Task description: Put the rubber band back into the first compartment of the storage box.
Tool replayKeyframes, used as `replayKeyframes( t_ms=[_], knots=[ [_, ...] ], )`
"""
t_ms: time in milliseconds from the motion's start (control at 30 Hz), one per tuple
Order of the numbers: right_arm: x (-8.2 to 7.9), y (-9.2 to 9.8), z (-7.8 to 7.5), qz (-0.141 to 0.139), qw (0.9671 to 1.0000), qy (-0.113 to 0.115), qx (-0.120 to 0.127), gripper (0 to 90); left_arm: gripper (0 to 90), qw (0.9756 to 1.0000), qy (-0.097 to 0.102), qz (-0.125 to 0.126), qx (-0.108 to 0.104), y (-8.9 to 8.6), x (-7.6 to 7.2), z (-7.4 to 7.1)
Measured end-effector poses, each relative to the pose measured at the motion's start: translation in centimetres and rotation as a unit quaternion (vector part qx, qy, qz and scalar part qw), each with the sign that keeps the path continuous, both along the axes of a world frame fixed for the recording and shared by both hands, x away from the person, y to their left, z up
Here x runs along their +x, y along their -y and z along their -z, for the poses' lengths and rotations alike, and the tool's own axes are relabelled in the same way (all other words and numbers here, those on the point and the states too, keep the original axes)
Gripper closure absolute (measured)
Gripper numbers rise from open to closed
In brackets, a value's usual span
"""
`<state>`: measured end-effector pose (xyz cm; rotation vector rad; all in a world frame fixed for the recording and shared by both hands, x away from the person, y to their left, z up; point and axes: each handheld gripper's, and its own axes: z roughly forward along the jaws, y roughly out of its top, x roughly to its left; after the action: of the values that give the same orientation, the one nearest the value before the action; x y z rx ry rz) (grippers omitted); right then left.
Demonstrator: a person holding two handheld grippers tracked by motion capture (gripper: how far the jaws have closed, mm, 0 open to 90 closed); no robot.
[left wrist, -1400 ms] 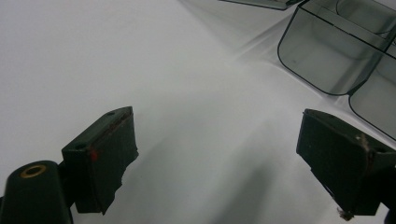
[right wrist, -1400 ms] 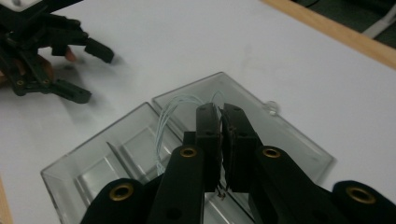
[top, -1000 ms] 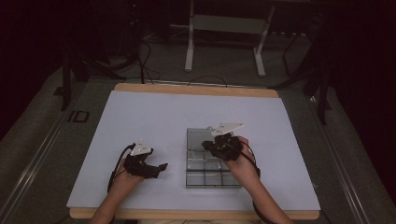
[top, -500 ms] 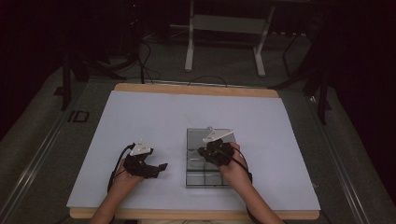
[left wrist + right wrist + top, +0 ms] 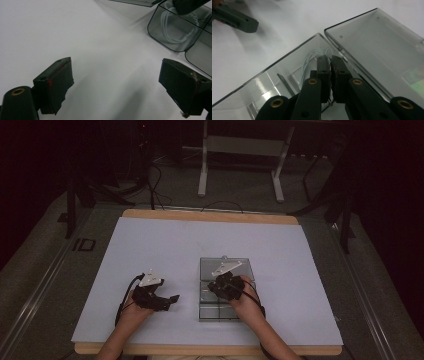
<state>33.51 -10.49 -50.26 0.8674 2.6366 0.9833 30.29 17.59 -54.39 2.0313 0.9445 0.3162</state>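
While the left gripper (image 5: 172, 298) waits open and empty at nine o'clock, the box (image 5: 235, 312) lies unlidded. Its right gripper (image 5: 330, 62) seems pinched on a white cord (image 5: 308, 58), jaws nearly shut, likely tucking it inside.

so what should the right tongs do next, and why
Probably open a little to let go. The right tongs are shut, tips down in a compartment of the clear box, with the thin white cord coiled there; whether they pinch it is unclear.
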Motion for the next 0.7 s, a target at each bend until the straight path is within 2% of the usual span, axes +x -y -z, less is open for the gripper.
replayKeyframes(
  t_ms=[267, 333, 500, 700],
  knots=[
    [0.4, -0.3, 1.1, -0.003, 0.9997, -0.018, -0.014, 84.6, 12.2, 1.0000, 0.000, 0.000, 0.000, 0.0, 0.0, 0.0],
    [0.5, -0.3, 1.1, -0.003, 0.9997, -0.018, -0.013, 80.2, 12.2, 1.0000, 0.001, 0.001, -0.001, 0.0, 0.0, 0.0],
    [0.3, -0.1, 0.8, -0.004, 0.9997, -0.021, -0.011, 73.5, 12.3, 1.0000, 0.002, 0.001, 0.000, 0.0, 0.0, 0.0],
    [-0.1, 0.5, 0.0, -0.006, 0.9998, -0.018, -0.001, 71.9, 12.2, 1.0000, 0.001, 0.000, -0.002, 0.0, 0.0, 0.0]
  ],
)
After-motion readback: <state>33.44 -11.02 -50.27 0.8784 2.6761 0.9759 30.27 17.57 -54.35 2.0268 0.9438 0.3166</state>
